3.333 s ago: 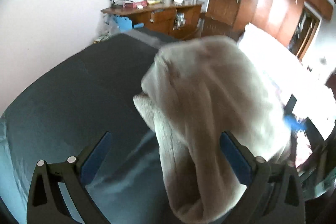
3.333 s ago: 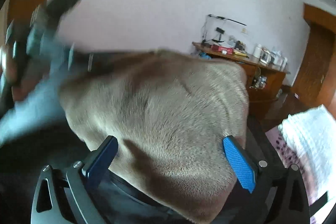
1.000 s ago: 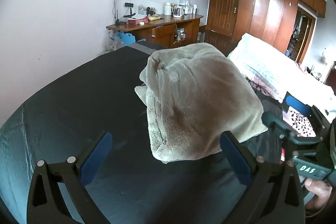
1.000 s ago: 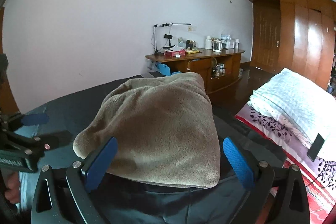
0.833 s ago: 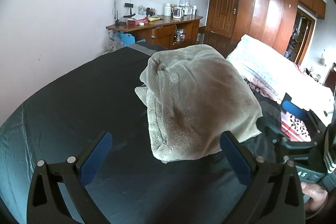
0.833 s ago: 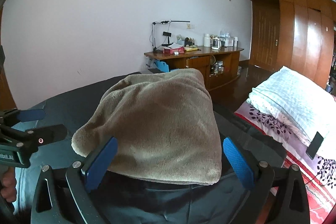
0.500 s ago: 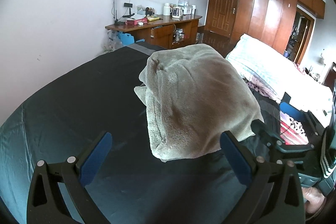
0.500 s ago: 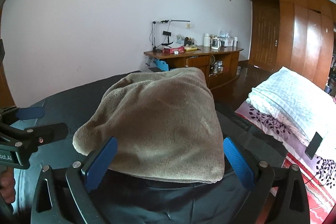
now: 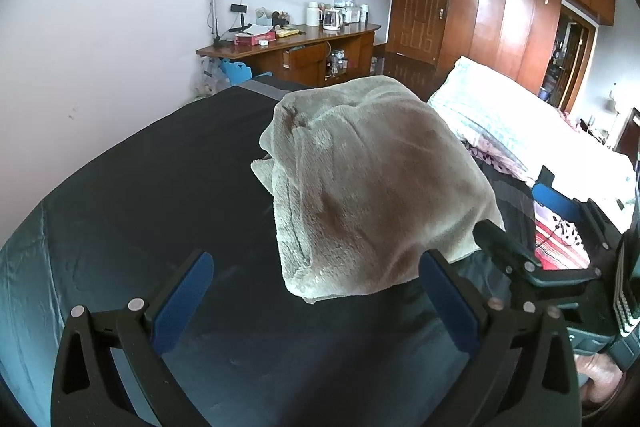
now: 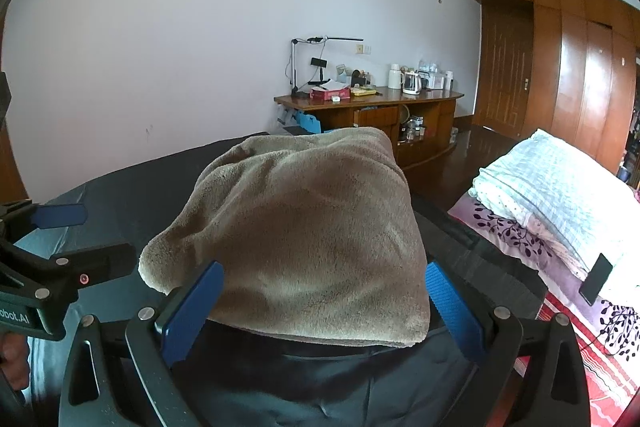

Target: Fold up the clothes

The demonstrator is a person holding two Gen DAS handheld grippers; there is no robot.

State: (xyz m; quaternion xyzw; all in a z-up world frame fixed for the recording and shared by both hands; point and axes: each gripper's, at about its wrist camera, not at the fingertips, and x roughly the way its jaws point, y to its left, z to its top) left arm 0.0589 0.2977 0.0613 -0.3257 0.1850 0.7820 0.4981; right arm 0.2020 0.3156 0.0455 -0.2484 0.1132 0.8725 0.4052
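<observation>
Between the blue pads of my left tongs (image 9: pixel 316 301) I have nothing: the jaws stand wide apart, hovering above the dark cover of the bed (image 9: pixel 152 195) with the near corner of the garment (image 9: pixel 372 195) lying just ahead of them. I keep them spread so that I could drop onto that corner if it needs another tuck. My right tongs (image 10: pixel 324 311) are spread just as wide and grip nothing either; the near hem of the same plush beige piece fills the gap between their pads, but whether the pads touch the pile I cannot tell from this angle.

Each wrist camera also catches the other tool at its edge, which tells me I am holding the two on opposite sides of the bundle, near it but not clamped on it. I judge that sensible: from here either side can press or square an edge without dragging the whole stack.

Outward from the tongs, the garment sits as a compact, rounded bundle in several layers on the dark cover, with one loose flap poking out on the side towards the wall. It looks folded already, so I judge the work near its end, with tidying that flap the likeliest remaining call. Thick pile like this springs back, so the fold could relax if left unpressed.

Beyond the bundle lie a white quilt (image 10: pixel 560 183) on floral bedding, and a wooden desk (image 10: pixel 372 99) against the wall carrying a lamp, a kettle and small clutter.
</observation>
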